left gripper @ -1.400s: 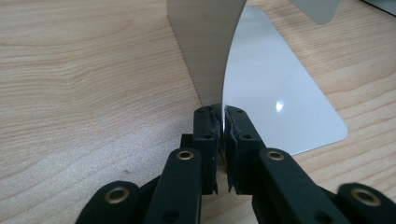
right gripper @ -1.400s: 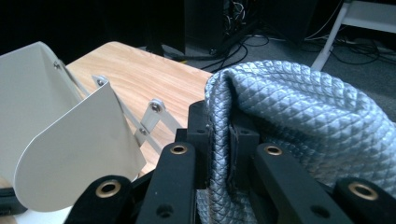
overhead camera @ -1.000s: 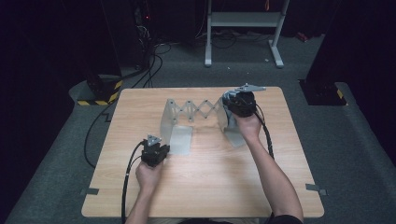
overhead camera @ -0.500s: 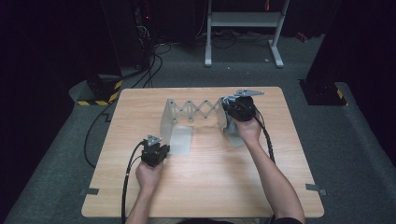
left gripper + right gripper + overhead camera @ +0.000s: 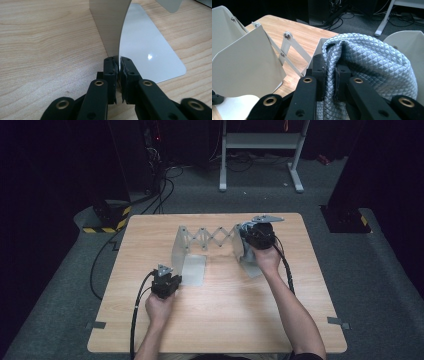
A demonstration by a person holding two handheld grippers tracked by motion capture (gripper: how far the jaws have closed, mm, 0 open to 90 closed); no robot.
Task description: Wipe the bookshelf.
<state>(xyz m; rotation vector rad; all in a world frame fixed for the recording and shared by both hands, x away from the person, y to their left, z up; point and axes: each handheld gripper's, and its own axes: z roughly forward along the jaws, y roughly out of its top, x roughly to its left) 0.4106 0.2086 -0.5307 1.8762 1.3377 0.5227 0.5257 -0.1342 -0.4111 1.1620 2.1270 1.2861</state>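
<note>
A pale metal expanding rack (image 5: 210, 239) with scissor links (image 5: 287, 50) stands on the wooden table (image 5: 225, 320). My left gripper (image 5: 118, 66) is shut on the lower edge of the rack's left upright plate (image 5: 110, 22), whose flat foot (image 5: 150, 50) lies on the table beside it. In the high view that left gripper (image 5: 176, 280) sits at the rack's near left corner. My right gripper (image 5: 330, 68) is shut on a fold of a grey quilted fabric piece (image 5: 372, 65) at the rack's right end (image 5: 247, 255). A second upright plate (image 5: 247, 62) stands to its left.
Black cables (image 5: 137, 315) trail from both grippers off the near edge. Beyond the table's far edge, a white stand frame (image 5: 260, 150) and loose cables (image 5: 165, 175) lie on the grey floor. A yellow-and-black striped block (image 5: 107, 217) sits on the floor at the far left.
</note>
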